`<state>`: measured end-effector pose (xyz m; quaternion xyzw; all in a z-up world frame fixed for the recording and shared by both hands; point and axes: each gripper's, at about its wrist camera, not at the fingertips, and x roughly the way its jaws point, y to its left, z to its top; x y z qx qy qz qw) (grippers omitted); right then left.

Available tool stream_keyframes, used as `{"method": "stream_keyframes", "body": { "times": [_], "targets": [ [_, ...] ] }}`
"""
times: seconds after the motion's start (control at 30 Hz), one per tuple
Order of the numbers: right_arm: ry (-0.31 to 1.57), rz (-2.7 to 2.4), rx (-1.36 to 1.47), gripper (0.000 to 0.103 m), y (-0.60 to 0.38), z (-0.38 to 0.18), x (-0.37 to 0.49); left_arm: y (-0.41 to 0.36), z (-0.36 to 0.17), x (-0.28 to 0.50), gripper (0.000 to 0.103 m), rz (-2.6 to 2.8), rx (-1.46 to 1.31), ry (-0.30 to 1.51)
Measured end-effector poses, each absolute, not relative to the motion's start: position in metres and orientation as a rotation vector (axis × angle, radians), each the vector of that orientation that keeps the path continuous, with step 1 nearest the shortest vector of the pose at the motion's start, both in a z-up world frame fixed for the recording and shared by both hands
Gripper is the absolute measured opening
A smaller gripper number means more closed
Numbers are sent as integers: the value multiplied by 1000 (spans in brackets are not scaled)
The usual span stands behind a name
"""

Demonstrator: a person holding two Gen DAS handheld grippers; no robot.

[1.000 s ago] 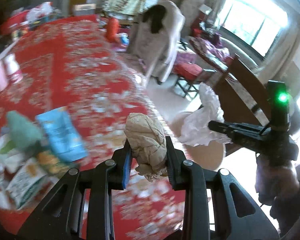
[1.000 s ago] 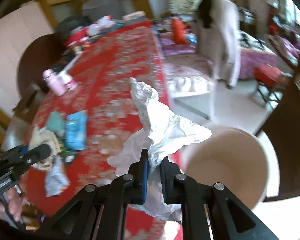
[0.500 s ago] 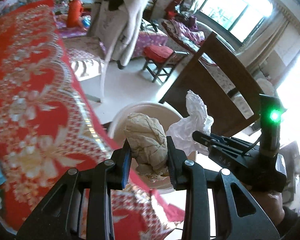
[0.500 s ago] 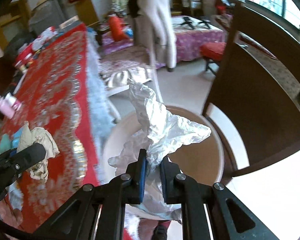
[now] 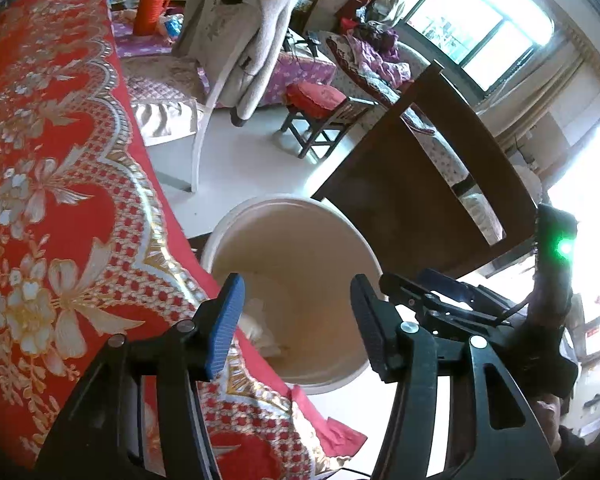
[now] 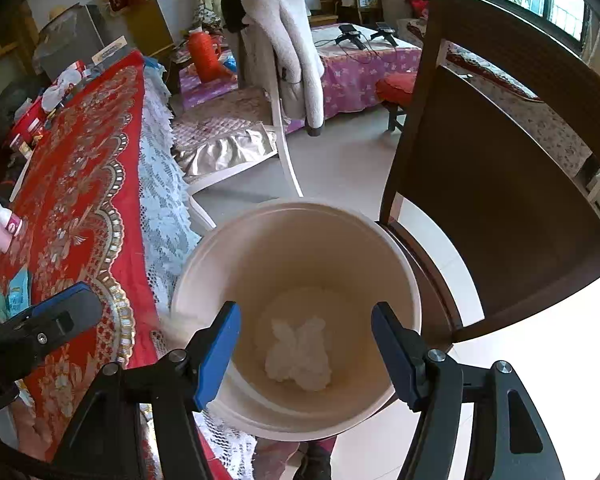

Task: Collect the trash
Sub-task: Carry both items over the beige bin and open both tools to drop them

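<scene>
A cream round bin [image 6: 400, 276] stands on the floor beside the red-clothed table; it also shows in the left wrist view [image 5: 340, 224]. My right gripper [image 6: 306, 344] is open and empty above the bin's mouth. Crumpled white paper [image 6: 298, 354] lies at the bin's bottom. My left gripper [image 5: 296, 322] is open and empty over the bin's near rim, at the table edge. A pale wad of trash [image 5: 260, 328] lies inside the bin below it. The right gripper's body [image 5: 452, 300] shows to its right.
A dark wooden chair [image 6: 500, 184] stands right of the bin. The red tablecloth [image 6: 72, 184] with white lace hangs at left, with pink bottles [image 6: 0, 226] and wrappers [image 6: 8, 296] on it. A white chair with a coat [image 6: 284, 40] stands behind.
Both grippers opened over the bin. The brown paper wad left my left gripper and the white paper left my right; both now lie in the bin.
</scene>
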<state>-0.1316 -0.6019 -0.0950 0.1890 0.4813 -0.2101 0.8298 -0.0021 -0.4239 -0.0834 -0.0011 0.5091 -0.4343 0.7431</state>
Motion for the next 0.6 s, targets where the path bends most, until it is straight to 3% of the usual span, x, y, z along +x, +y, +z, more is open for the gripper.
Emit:
{"method": "stream_keyframes", "body": {
  "times": [0.6],
  "targets": [
    [966,-297,301,70,-519,-67,-94,-330,-67,11,53,-631,67,1012]
  ]
}}
